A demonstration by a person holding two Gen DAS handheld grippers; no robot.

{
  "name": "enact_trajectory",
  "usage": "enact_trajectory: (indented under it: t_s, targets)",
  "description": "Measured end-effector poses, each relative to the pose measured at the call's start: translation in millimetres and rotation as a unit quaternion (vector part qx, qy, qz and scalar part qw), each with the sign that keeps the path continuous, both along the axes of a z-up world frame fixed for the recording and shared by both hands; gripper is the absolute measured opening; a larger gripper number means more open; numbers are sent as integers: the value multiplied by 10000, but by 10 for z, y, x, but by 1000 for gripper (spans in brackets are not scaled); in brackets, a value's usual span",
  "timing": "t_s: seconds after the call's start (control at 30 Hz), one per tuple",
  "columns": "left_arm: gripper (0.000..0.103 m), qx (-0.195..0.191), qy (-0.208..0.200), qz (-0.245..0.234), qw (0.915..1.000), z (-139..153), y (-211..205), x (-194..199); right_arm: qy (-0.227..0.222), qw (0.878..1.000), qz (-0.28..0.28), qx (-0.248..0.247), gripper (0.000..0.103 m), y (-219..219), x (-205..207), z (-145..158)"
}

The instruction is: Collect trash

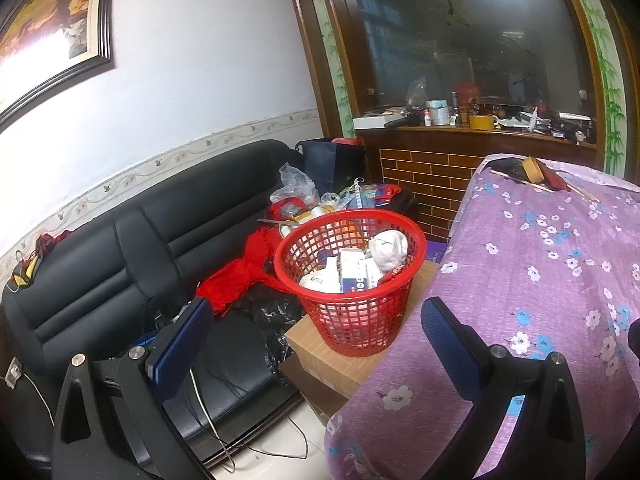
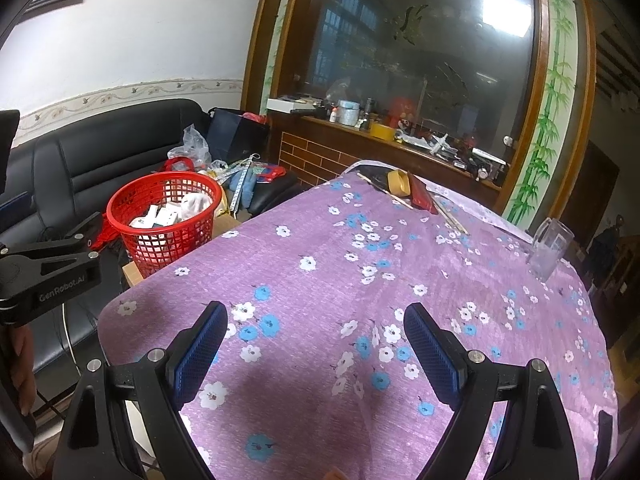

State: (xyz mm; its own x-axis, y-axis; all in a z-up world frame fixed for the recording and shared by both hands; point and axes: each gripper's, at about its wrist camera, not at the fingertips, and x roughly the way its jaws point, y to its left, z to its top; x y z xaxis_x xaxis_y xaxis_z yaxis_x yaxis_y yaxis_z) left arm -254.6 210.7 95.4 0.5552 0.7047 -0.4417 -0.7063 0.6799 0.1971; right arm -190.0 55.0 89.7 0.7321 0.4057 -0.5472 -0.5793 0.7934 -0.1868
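My right gripper (image 2: 316, 316) hangs over the near part of the table, fingers spread wide with nothing between them, only the purple flowered tablecloth (image 2: 320, 264) below. My left gripper (image 1: 316, 320) is out past the table's left edge, its fingers also wide apart and empty, pointed toward the red basket (image 1: 352, 276). The basket stands on a cardboard box (image 1: 340, 360) just beside the table and already holds white cartons and a crumpled white wad (image 1: 388, 250). Farther along the table I see a clear glass mug (image 2: 550, 248) near the right edge, then a roll of tape (image 2: 398, 182) with sticks at the far end. Behind the basket is a black sofa (image 1: 120, 264) heaped with red cloth (image 1: 244, 268) and bags. A cluttered shelf (image 1: 480, 122) runs along the far wall.
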Motion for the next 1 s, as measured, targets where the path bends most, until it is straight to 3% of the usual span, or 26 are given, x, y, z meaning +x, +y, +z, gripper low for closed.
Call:
enact_trajectory:
  t_s: [0.17, 0.3, 0.4, 0.47, 0.53, 0.6, 0.67, 0.77, 0.83, 1.0]
  targets:
    - [103, -56, 53, -324, 9994, 43, -194, 219, 184, 9995, -239, 115, 93, -180, 166, -9]
    - [103, -127, 303, -1055, 9939, 40, -589, 635, 439, 9938, -1015, 151, 93, -640, 543, -119]
    - [103, -103, 766, -1855, 9796, -68, -1080, 1080, 851, 9795, -1809, 249, 93, -1155, 910, -229]
    - [103, -396, 1048, -2435, 9634, -153, -1404, 1381, 974, 9672, -2340, 177, 92, -1500, 1108, -300]
    - [103, -720, 1344, -3040, 9404, -250, -1751, 1663, 957, 9564, -2758, 106, 93, -1780, 1248, -344]
    - [103, -960, 1636, -3317, 9241, -369, -2011, 1877, 1102, 9440, -3111, -28, 101, -2046, 1406, -438]
    - [103, -1213, 1923, -3519, 9080, -528, -2232, 2075, 1306, 9356, -3278, -66, 102, -2250, 1532, -564]
    - [103, -1382, 2378, -3549, 8935, -752, -2395, 2287, 1573, 9224, -3526, -86, 102, -2469, 1645, -716]
    - [103, -1463, 2634, -3517, 8863, -874, -2454, 2355, 1668, 9203, -3537, -38, 102, -2556, 1696, -779]
    - [103, -1623, 2290, -3594, 8899, -902, -2470, 2333, 1781, 9207, -3471, -32, 102, -2601, 1770, -848]
